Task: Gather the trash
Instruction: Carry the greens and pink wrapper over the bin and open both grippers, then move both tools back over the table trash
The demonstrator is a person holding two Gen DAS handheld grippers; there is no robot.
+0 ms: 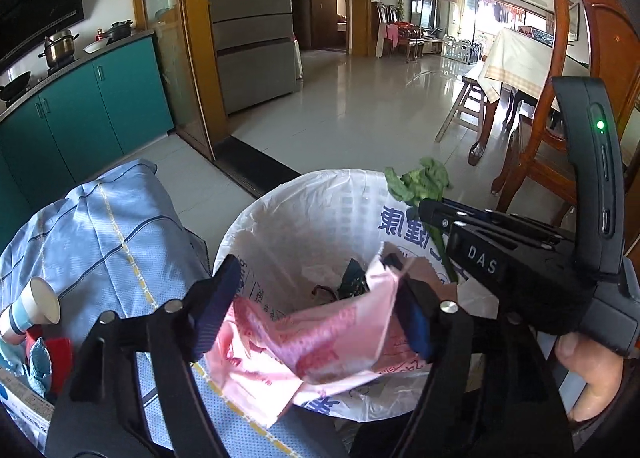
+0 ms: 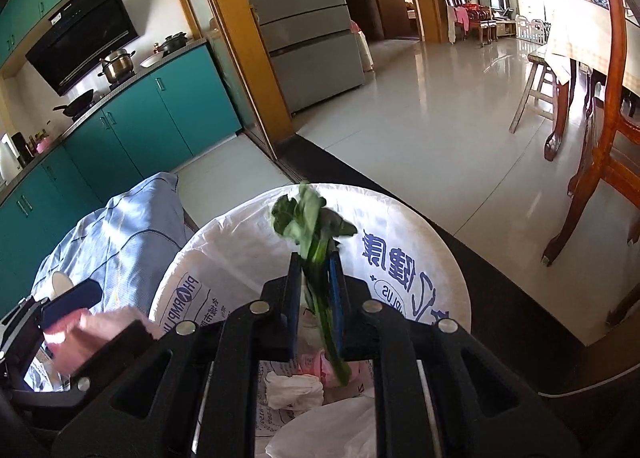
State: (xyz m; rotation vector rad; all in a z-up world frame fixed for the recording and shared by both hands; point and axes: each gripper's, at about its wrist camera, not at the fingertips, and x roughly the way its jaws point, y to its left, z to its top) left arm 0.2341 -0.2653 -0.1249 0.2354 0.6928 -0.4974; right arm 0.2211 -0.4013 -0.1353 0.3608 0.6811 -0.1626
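Wrapper (image 1: 320,342) apparently loose; stalk (image 2: 320,258) pinched.

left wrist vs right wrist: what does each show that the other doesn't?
Left wrist only: the pink wrapper spread between the left gripper fingers, wide apart, and a paper cup on its side.

Right wrist only: the right gripper clamped on the leafy stalk, and crumpled tissue inside the bin.

Both: the white-lined bin, blue cloth and teal cabinets.

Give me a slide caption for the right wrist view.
Right gripper holds a leafy green stalk above the bag-lined trash bin.
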